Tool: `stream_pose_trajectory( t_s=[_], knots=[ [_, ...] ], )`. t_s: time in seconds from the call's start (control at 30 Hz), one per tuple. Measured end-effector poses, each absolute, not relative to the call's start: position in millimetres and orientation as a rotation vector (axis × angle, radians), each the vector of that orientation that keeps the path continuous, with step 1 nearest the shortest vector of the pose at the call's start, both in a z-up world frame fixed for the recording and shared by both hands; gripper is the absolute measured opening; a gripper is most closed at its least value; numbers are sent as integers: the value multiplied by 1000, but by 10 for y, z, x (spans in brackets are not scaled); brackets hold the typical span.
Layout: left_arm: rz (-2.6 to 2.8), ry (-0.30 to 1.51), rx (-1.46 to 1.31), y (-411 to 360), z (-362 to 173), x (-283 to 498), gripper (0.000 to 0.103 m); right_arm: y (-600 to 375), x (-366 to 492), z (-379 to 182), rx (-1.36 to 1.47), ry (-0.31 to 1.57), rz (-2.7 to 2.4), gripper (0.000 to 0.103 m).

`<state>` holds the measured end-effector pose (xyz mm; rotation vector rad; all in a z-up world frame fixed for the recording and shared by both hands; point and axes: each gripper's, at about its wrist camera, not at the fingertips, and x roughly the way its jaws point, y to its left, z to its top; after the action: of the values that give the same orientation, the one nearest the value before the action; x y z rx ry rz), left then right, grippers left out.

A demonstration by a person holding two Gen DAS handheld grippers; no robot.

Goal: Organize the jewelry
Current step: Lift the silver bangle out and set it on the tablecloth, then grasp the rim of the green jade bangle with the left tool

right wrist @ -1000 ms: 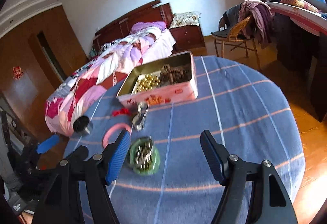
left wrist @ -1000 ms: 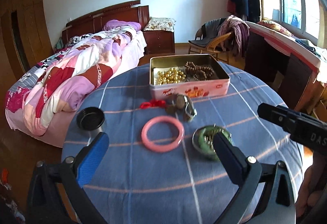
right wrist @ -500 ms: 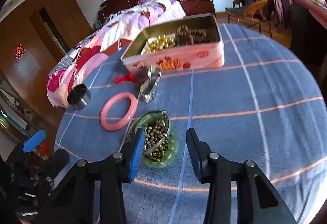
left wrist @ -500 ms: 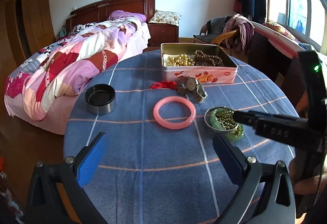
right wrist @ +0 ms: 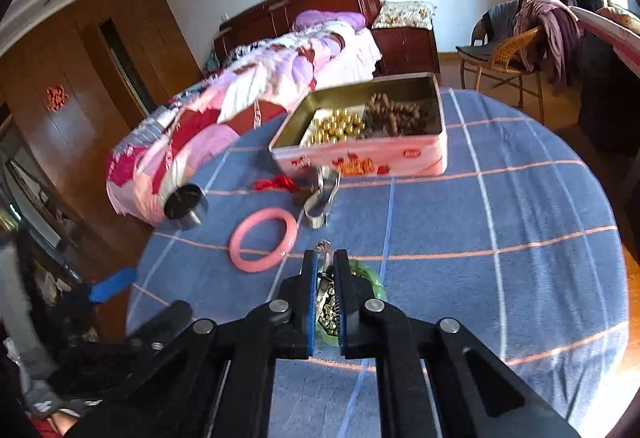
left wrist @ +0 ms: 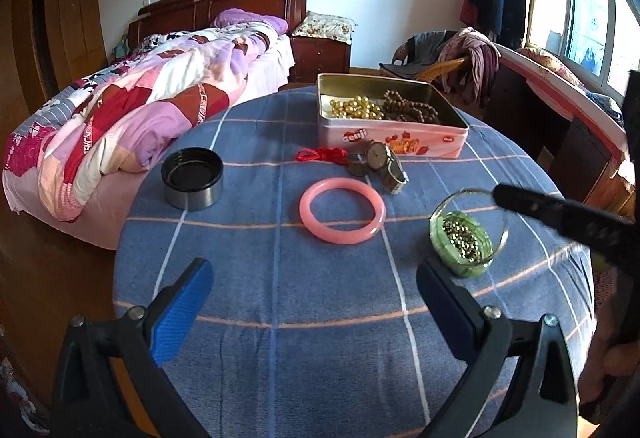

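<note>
A round counter [left wrist: 280, 318] under a blue checked cloth carried, near its far edge, an open tin [left wrist: 390, 136] holding gold beads [left wrist: 356, 108] and brown beads [left wrist: 410, 111]. Toward the middle lay a pink bangle [left wrist: 342, 216], a watch [left wrist: 386, 166] and a red cord [left wrist: 322, 155], with a black cup [left wrist: 192, 184] by the left edge. The left claw [left wrist: 312, 298] hung open over the near edge, while the right claw [right wrist: 325, 270] had just been closing and pinched the metal ring of a green bowl [left wrist: 460, 242] of small beads at the right.
</note>
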<state>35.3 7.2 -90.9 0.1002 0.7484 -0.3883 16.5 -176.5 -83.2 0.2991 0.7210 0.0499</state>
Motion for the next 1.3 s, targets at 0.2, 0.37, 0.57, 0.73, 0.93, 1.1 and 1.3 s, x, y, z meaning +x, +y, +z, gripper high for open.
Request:
stream_pose_trajectory(
  t_s=[0.2, 0.37, 0.57, 0.73, 0.93, 1.1, 1.3],
  knots=[
    [-426, 758, 111, -28, -929, 329, 102, -1870, -32, -513, 301, 619, 27, 0],
    [-522, 766, 104, -220, -891, 314, 89, -2016, -36, -453, 269, 608, -41, 0],
    [-574, 779, 133, -426, -901, 306, 75, -2236, -4, -860, 336, 737, -67, 0],
    [-573, 809, 134, -436, -951, 325, 75, -2226, 33, -1152, 307, 860, -67, 3],
    [-548, 817, 142, -387, -985, 357, 76, -2171, 42, -1278, 256, 902, -39, 67],
    [-559, 839, 114, -392, -1016, 411, 77, -2061, 67, -1212, 129, 878, -84, 72],
    [-557, 872, 109, -539, -1027, 515, 69, -2136, 147, -1295, 116, 914, -107, 72]
  ],
)
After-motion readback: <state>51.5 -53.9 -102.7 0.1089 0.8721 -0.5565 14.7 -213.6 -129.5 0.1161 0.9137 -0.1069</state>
